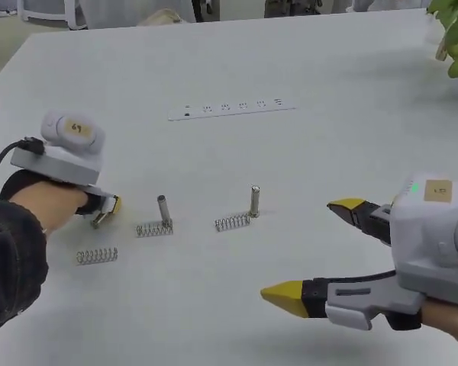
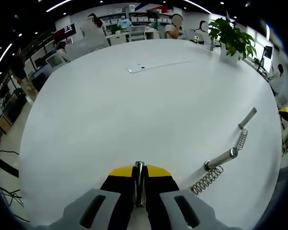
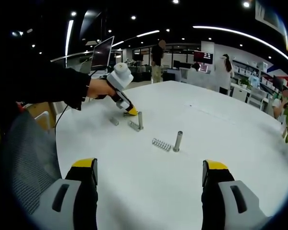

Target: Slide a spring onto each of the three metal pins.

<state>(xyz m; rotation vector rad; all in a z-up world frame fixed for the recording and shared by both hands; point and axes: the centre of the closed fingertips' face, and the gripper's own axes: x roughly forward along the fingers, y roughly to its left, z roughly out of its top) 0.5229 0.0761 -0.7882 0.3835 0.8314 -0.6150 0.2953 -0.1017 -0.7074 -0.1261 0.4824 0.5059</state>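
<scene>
The head view looks forward and down over the table (image 1: 305, 69). Both gripper views look low across it. All three views share the rightmost upright pin (image 1: 255, 200).

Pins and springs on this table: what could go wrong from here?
1. The middle pin and right pin stand slim and upright with springs at their feet; a nudge from a gripper might topple them.
2. The left gripper is shut on the third pin; that smooth rod might slip or tilt as a spring goes on.
3. The right gripper is wide open; pinching a flat-lying spring might flick it away.
</scene>
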